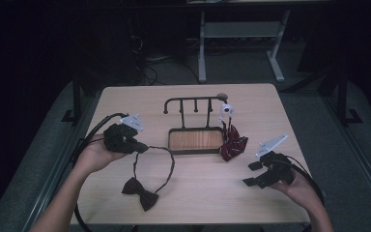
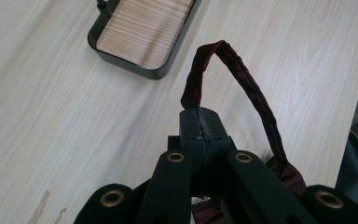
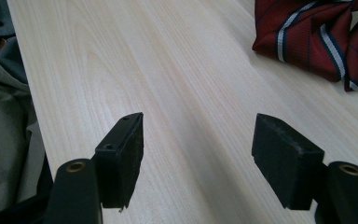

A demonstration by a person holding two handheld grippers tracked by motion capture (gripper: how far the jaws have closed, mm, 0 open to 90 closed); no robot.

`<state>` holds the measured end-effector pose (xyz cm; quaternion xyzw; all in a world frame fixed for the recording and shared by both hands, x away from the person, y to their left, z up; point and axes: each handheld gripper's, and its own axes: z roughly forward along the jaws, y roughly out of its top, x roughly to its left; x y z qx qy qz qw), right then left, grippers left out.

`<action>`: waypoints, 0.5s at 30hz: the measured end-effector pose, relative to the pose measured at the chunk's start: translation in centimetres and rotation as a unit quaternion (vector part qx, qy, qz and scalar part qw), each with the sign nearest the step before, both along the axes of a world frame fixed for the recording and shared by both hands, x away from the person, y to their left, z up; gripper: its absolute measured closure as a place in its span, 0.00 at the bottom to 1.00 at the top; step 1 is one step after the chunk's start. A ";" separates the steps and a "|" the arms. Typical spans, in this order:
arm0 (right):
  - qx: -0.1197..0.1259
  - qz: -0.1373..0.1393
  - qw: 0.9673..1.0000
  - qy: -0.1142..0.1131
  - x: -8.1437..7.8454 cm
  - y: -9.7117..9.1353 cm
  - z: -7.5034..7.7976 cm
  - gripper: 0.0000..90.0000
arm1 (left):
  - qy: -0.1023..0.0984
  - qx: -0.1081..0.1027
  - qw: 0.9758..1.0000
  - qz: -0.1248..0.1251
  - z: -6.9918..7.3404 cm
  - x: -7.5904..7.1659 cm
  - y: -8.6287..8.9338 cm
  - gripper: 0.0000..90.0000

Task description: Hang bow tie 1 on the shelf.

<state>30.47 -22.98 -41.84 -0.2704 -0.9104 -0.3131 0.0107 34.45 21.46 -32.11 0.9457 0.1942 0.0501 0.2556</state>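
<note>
The left gripper [image 1: 140, 149] has its black jaws pressed together on the thin dark maroon neck strap [image 2: 242, 79] of a dark maroon fabric bow tie [image 1: 140, 192]. From the jaw tips the strap arches up and forward in a loop, then runs back down past the gripper's right side to the bow, which lies on the pale wooden table [image 1: 198, 193] nearer the person. Ahead of the jaws and to their left sits a black-rimmed rectangular tray with a wood-grain floor [image 2: 142, 32], carrying a black metal hanger rail [image 1: 193, 100].

The right gripper [image 1: 252, 174] rests low over bare tabletop, jaws wide apart with nothing between them. Ahead and to its right lies a red bow tie with white and navy stripes [image 3: 321, 37], beside the tray's end.
</note>
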 end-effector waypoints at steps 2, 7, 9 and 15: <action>0.000 -0.001 1.000 0.001 0.0 0.0 0.0 0.37 | 0.000 0.001 1.000 0.000 0.2 0.0 0.0 1.00; 0.001 -0.001 1.000 0.002 0.0 0.0 0.0 0.37 | -0.003 -0.002 1.000 0.000 0.8 0.0 0.2 1.00; 0.000 0.000 1.000 0.002 0.0 -0.1 -0.1 0.37 | -0.003 -0.002 1.000 -0.001 1.0 0.0 0.2 1.00; 0.001 -0.001 1.000 0.003 0.0 -0.1 -0.1 0.37 | -0.003 -0.006 1.000 -0.004 1.6 0.2 0.2 1.00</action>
